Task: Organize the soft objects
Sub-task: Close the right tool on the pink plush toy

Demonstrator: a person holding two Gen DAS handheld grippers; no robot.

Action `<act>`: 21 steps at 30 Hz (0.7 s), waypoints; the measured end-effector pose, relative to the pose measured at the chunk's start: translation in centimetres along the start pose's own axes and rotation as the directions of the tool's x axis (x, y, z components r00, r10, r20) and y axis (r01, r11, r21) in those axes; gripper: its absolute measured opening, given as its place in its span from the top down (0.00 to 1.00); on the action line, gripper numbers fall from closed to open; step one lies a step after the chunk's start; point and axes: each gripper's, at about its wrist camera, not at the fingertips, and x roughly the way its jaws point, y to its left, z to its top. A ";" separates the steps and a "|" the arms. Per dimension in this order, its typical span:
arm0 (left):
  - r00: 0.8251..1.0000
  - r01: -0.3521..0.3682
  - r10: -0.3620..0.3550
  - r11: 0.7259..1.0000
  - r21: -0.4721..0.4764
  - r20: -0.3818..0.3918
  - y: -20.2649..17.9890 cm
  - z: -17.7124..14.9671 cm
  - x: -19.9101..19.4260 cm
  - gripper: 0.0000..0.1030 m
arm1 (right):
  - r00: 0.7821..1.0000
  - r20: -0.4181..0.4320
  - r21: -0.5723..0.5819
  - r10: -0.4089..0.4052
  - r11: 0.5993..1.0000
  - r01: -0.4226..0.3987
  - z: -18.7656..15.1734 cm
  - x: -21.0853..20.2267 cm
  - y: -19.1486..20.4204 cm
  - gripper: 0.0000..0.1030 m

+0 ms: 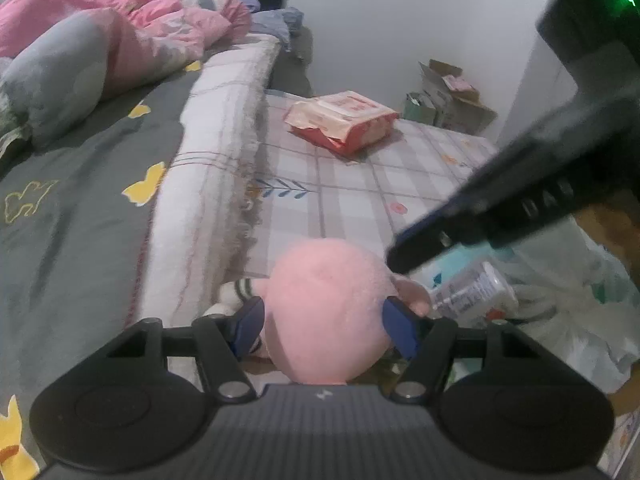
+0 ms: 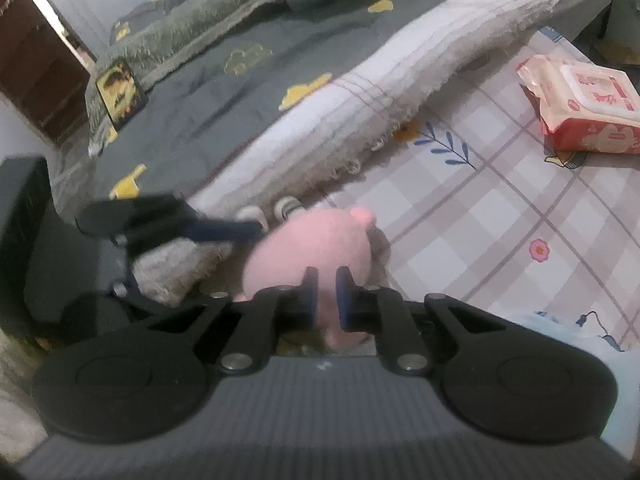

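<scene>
A pink plush toy [image 1: 328,304] with white striped feet lies at the near end of the checked mat, against the bed's edge. My left gripper [image 1: 326,326] is closed around its round head, one blue pad on each side. My right gripper [image 2: 327,300] pinches a pink part of the same plush toy [image 2: 316,248] between nearly closed pads. The right gripper also shows in the left wrist view [image 1: 500,200], reaching in from the upper right. The left gripper's finger shows in the right wrist view [image 2: 168,220] at the left.
The bed [image 1: 80,200] with a grey quilt, a white blanket edge [image 1: 216,168] and pink bedding [image 1: 120,20] fills the left. A red wipes pack [image 1: 344,120] lies on the checked mat [image 1: 360,184]. Plastic-wrapped packs [image 1: 472,288] lie at right. Cardboard boxes [image 1: 448,96] stand by the wall.
</scene>
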 end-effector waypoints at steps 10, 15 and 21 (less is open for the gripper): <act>1.000 -0.007 0.007 0.999 -0.041 0.018 1.6 0.5 -0.5 0.34 | 0.998 -0.064 -0.110 0.001 0.994 -0.008 -0.6 1.7 0.7 0.70; 1.000 0.003 -0.002 0.998 -0.057 0.015 1.8 0.4 -0.6 0.34 | 0.997 -0.070 -0.155 -0.025 0.988 0.013 -0.5 2.5 1.0 0.73; 0.999 0.024 -0.023 0.998 -0.053 0.028 2.3 0.0 -1.4 0.34 | 0.998 -0.039 -0.129 -0.041 0.991 0.036 -0.3 1.8 0.1 0.83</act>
